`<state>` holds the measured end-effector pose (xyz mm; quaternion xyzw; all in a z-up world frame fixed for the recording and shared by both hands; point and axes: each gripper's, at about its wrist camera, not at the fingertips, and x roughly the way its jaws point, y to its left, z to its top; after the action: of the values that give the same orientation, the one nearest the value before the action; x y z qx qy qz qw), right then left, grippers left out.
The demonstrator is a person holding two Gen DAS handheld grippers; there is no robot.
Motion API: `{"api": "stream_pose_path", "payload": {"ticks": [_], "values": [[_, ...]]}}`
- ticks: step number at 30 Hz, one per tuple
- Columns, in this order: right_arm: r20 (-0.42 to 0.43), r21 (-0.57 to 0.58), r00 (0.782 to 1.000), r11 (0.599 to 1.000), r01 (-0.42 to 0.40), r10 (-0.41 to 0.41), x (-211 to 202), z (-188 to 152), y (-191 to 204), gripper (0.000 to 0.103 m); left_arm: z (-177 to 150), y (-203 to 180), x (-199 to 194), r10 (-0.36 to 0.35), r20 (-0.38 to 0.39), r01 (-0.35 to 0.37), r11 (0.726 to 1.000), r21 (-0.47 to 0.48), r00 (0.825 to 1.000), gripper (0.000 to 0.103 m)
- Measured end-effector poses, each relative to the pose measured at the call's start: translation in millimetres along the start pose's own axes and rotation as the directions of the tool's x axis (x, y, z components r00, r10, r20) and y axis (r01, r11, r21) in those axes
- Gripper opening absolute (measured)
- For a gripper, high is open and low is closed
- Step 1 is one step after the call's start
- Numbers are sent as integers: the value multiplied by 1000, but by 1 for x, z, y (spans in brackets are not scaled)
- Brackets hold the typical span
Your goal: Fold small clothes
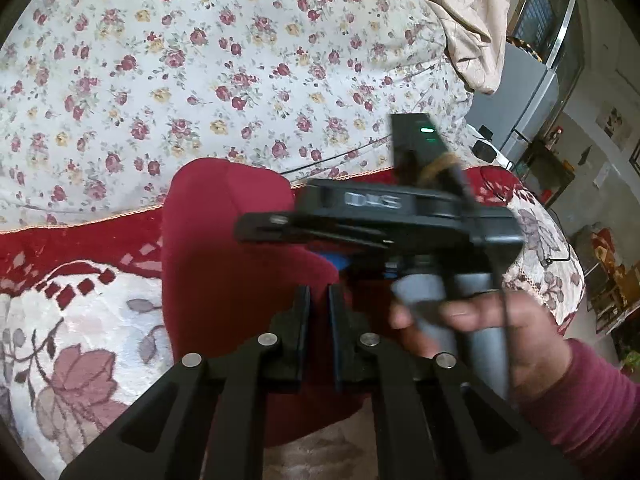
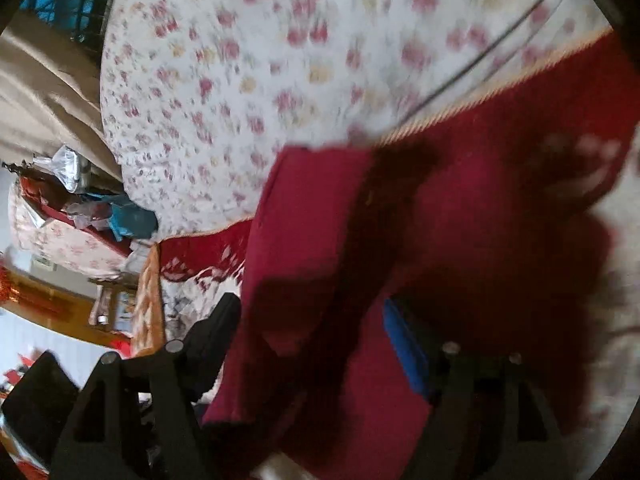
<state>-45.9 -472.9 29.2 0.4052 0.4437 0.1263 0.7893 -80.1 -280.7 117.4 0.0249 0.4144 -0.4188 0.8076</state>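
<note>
A small dark red garment point(image 1: 228, 240) lies on the bed, over a red patterned blanket. My left gripper point(image 1: 319, 300) has its fingers nearly together over the garment's near edge; cloth between them does not show clearly. My right gripper point(image 1: 256, 232) comes in from the right, held by a hand point(image 1: 500, 332), with its fingers over the garment. In the blurred right wrist view the red garment point(image 2: 320, 260) drapes between the widely spread fingers of the right gripper point(image 2: 312, 312), with a blue pad point(image 2: 404, 344) on the right finger.
A white floral sheet point(image 1: 200, 60) covers the bed behind. The red and white patterned blanket point(image 1: 80, 300) lies under the garment. A beige curtain point(image 1: 468, 12) hangs at top right. Room furniture point(image 1: 560, 160) stands beyond the bed edge. A thin cable point(image 1: 340, 160) crosses the sheet.
</note>
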Motion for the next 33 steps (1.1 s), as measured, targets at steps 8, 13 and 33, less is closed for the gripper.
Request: {"api": "stream_pose_path", "payload": {"ticks": [8, 13, 33], "values": [[19, -143, 998, 988, 66, -64, 5, -1, 30, 20, 0, -15, -30, -80, 14, 79, 995, 53, 997, 0], [72, -234, 974, 946, 226, -215, -54, 4, 21, 20, 1, -6, -51, -50, 64, 45, 996, 77, 997, 9], [113, -397, 890, 800, 449, -443, -64, -65, 32, 30, -32, 14, 37, 138, -101, -134, 990, 45, 985, 9]]}}
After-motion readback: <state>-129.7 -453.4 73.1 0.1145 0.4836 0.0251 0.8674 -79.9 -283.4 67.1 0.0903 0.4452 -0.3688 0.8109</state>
